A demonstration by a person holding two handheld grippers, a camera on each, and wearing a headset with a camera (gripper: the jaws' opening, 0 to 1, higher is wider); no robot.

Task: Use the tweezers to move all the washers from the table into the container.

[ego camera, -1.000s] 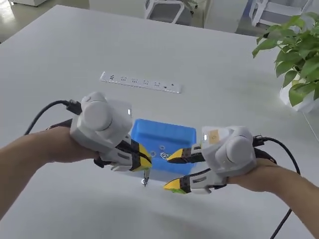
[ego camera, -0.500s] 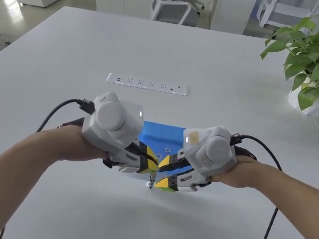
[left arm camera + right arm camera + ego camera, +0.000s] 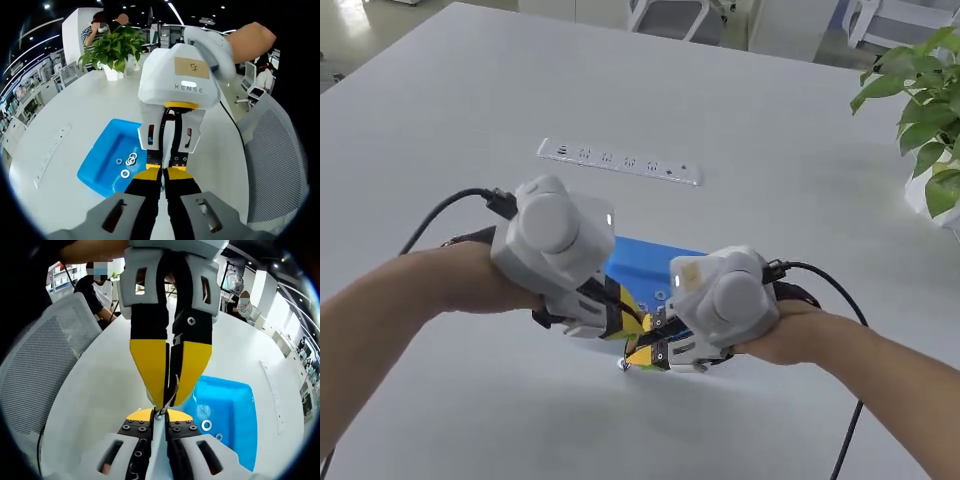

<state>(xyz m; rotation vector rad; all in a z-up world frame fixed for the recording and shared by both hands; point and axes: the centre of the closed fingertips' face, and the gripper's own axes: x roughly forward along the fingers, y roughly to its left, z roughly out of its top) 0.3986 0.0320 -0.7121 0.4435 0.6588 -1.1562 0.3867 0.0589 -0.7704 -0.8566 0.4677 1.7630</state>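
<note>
Held both grippers low over the table [image 3: 470,100], with the forearms reaching in from either side and meeting in the middle. Gripped the left gripper [image 3: 625,322] in the left hand [image 3: 470,285], its body tilted down and inward. Gripped the right gripper [image 3: 642,352] in the right hand [image 3: 795,335], pointed back toward the left one. Brought the two tip to tip, very close together, just at the near edge of the container [image 3: 100,172].

Kept the left jaws closed on the tweezers [image 3: 160,411]. Saw this in the right gripper view as a thin metal strip between the two yellow jaws, with its point coming out below them toward the table. Kept the right jaws narrow, with their yellow tips on either side of that point. Could not tell whether they pressed on it.

Counted two grippers, two hands, one pair of tweezers and one blue container. Counted five washers [image 3: 131,159] on the container floor in the left gripper view: one alone on the left, three in a cluster, and one apart from these. Could be wrong by one, since the three in the cluster overlapped and were very small. Found two of the washers also in the right gripper view, at the near end of the container.

Counted one white power strip [image 3: 620,162] lying flat beyond the container, well apart from it. Counted one green plant [image 3: 920,90] at the far right edge of the table.
</note>
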